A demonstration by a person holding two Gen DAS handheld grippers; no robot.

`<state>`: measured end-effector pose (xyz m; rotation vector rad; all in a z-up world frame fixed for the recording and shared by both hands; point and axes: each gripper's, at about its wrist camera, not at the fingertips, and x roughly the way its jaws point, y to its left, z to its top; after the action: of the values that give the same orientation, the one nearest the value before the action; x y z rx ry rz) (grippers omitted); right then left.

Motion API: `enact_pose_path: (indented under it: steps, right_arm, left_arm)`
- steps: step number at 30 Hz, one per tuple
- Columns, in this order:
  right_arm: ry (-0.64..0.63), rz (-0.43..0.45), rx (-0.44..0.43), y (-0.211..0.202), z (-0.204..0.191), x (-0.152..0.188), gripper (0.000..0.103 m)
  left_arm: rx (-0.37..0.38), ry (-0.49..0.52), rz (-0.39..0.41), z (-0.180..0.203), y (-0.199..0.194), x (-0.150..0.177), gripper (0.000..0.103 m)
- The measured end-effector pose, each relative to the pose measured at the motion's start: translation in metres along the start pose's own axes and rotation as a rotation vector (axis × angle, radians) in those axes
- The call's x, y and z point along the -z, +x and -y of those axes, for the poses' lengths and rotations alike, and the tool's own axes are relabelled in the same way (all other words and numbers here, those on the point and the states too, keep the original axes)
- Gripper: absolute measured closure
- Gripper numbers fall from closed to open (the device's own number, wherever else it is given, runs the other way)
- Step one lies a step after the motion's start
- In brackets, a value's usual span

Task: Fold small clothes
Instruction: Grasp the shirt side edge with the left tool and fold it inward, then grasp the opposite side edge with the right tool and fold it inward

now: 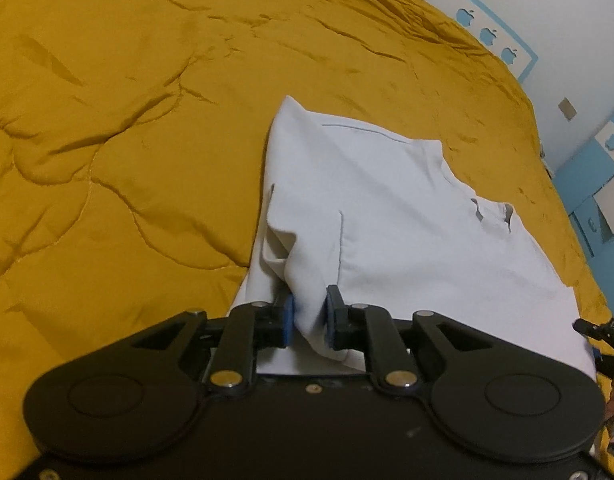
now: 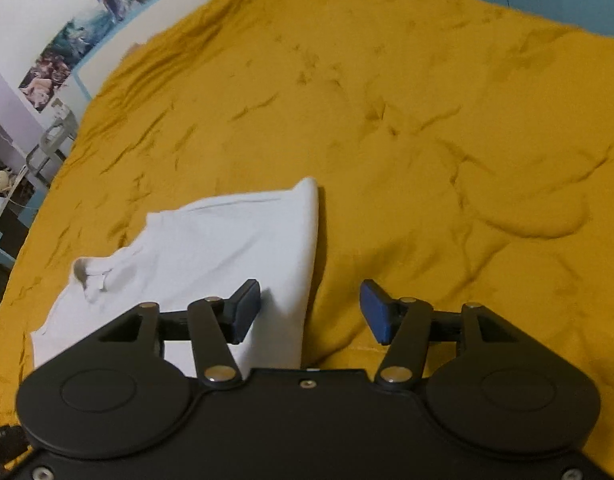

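Observation:
A small white garment (image 1: pixel 395 216) lies partly folded on a mustard quilt (image 1: pixel 127 120). My left gripper (image 1: pixel 310 316) is shut on a bunched fold at the garment's near left edge, and the cloth rises in a ridge from its blue pads. In the right wrist view the same white garment (image 2: pixel 211 248) lies left of centre on the quilt (image 2: pixel 427 120). My right gripper (image 2: pixel 310 312) stands open over the garment's right edge; its left finger is above the cloth, its right one above the quilt, and nothing is pinched between them.
The quilt covers a wide bed and is wrinkled all around the garment. A white wall with a blue border strip (image 1: pixel 503 44) runs along the far side. Blue furniture (image 1: pixel 599 200) stands beyond the bed's edge. Posters (image 2: pixel 87 32) hang on the wall beside the bed.

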<state>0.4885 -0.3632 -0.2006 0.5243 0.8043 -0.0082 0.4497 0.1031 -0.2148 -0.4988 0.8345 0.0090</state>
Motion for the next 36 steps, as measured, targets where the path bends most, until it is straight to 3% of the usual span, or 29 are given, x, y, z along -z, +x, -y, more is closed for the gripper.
enact_pose_path:
  steps: [1, 2, 3, 4, 5, 7, 10, 12, 15, 18, 23, 26, 30, 31, 32, 36]
  right_arm:
    - [0.005, -0.004, -0.015, 0.000, 0.000, 0.000, 0.089]
    - [0.011, 0.003, -0.017, -0.003, 0.001, 0.000, 0.099]
    - [0.008, 0.031, -0.023, -0.010, 0.001, -0.002, 0.101]
    - [-0.009, 0.050, -0.018, -0.014, 0.000, -0.002, 0.102]
    - [-0.031, 0.068, 0.007, -0.016, 0.000, -0.001, 0.102]
    - [-0.050, 0.050, 0.069, -0.010, 0.004, 0.003, 0.103]
    - [-0.011, 0.042, 0.054, -0.013, 0.015, 0.007, 0.099]
    - [-0.012, 0.062, 0.055, -0.034, 0.015, 0.008, 0.076]
    - [-0.214, 0.094, 0.021, -0.080, 0.001, 0.024, 0.065]
    - [-0.503, 0.073, 0.032, -0.116, -0.019, 0.056, 0.065]
    - [-0.784, 0.084, 0.074, -0.132, -0.034, 0.098, 0.066]
    - [-0.782, 0.007, 0.071, -0.119, -0.038, 0.096, 0.068]
    - [-0.794, 0.018, 0.120, -0.106, -0.039, 0.102, 0.069]
    - [-0.776, 0.016, 0.115, -0.103, -0.039, 0.103, 0.076]
    - [-0.754, 0.007, 0.098, -0.102, -0.037, 0.101, 0.091]
    - [-0.633, 0.081, 0.086, -0.121, -0.024, 0.098, 0.096]
  left_arm:
    - [0.003, 0.003, 0.001, 0.002, -0.001, -0.001, 0.087]
    - [0.019, -0.002, 0.000, 0.003, -0.001, -0.005, 0.076]
    - [0.043, -0.005, -0.002, 0.007, -0.001, -0.006, 0.066]
    - [0.056, -0.001, 0.000, 0.009, -0.002, -0.007, 0.048]
    - [0.050, 0.007, 0.000, 0.011, -0.001, -0.006, 0.045]
    - [0.024, 0.036, -0.016, 0.013, 0.007, -0.003, 0.044]
    - [0.004, 0.076, -0.016, 0.017, 0.006, -0.001, 0.043]
    - [-0.001, 0.064, -0.009, 0.015, -0.004, -0.003, 0.039]
    - [-0.033, 0.048, 0.022, 0.008, -0.021, -0.005, 0.038]
    - [-0.052, 0.020, 0.056, 0.001, -0.040, -0.004, 0.038]
    - [-0.003, 0.024, 0.051, 0.004, -0.056, 0.005, 0.034]
    - [-0.011, 0.032, 0.040, 0.008, -0.052, 0.007, 0.034]
    - [-0.004, 0.021, 0.001, 0.007, -0.034, 0.006, 0.034]
    - [-0.010, 0.016, -0.007, 0.006, -0.030, 0.004, 0.034]
    - [-0.017, 0.014, -0.015, 0.005, -0.024, 0.004, 0.034]
    - [-0.019, 0.021, -0.020, 0.000, -0.017, 0.009, 0.028]
